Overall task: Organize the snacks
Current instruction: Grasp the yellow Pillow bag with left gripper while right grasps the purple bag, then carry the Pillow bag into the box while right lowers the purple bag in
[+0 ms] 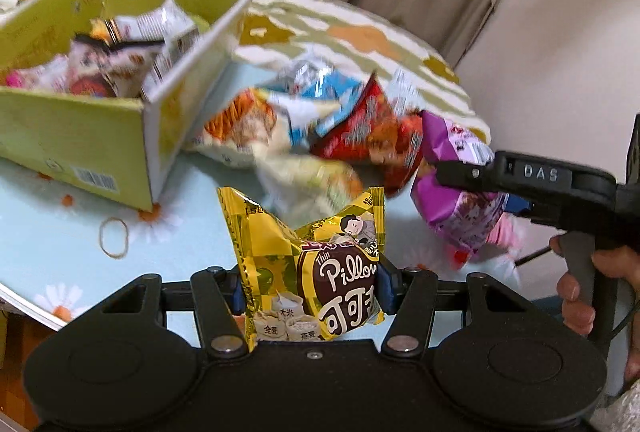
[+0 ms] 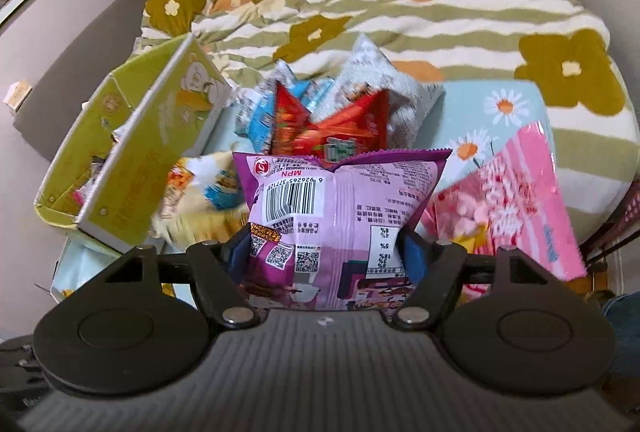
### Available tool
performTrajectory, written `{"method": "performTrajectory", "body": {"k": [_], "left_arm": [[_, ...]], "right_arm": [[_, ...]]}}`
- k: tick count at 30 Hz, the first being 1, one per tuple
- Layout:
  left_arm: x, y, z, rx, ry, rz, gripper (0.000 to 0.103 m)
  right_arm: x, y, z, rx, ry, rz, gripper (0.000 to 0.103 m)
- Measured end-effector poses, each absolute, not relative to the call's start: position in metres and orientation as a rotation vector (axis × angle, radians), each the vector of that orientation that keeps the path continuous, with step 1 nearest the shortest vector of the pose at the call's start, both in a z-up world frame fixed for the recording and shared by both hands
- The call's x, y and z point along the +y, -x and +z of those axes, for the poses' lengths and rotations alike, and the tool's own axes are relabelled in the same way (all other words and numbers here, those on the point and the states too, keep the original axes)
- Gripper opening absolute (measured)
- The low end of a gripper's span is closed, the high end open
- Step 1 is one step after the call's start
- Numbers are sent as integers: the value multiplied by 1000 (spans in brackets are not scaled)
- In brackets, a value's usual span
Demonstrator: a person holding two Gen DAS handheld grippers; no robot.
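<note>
Beige curtains hanging behind, green-striped floral blanket (image 2: 420,11) lying past pale blue daisy-print tabletop (image 1: 60,232). Left gripper (image 1: 312,290) pinching gold-and-brown foil "Pillow" snack packet (image 1: 316,268) between blue pads, packet standing upright over tabletop near front edge. Right gripper (image 2: 324,252) clamping purple plastic snack bag (image 2: 340,199), barcode side facing camera, pads pressing on both sides. Open yellow-green cardboard box (image 1: 80,135) sitting at left, already holding several wrappers. Loose heap of red, blue and orange snack bags (image 1: 320,119) lying between box and purple bag. Pink packet (image 2: 516,199) lying just right of purple bag. Tan rubber band (image 1: 114,238) lying on tabletop near box corner.
</note>
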State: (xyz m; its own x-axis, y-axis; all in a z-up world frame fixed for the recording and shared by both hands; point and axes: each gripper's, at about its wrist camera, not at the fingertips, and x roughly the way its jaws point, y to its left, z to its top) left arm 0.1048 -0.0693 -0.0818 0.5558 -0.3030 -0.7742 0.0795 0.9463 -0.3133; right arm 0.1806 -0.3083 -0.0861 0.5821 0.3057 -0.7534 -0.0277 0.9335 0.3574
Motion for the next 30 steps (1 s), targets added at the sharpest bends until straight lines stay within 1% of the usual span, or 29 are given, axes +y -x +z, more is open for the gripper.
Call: {"method": "performTrajectory", "body": {"k": [10,18,24,30], "left_arm": [[-24,-119,-22,813,250,-146,61],[49,-172,14,737,219,-110,61],[102,-231,24,742,209,-114,61],[141,-289,17,782,204,-157,62]], "right_arm": [[-273,-188,-29,830,-295,305,87],[-211,-222,12,742,-271,361,87],[-152,-263,28,728,-261,358,87],[-99,-308,29,737,-270,323,87]]}}
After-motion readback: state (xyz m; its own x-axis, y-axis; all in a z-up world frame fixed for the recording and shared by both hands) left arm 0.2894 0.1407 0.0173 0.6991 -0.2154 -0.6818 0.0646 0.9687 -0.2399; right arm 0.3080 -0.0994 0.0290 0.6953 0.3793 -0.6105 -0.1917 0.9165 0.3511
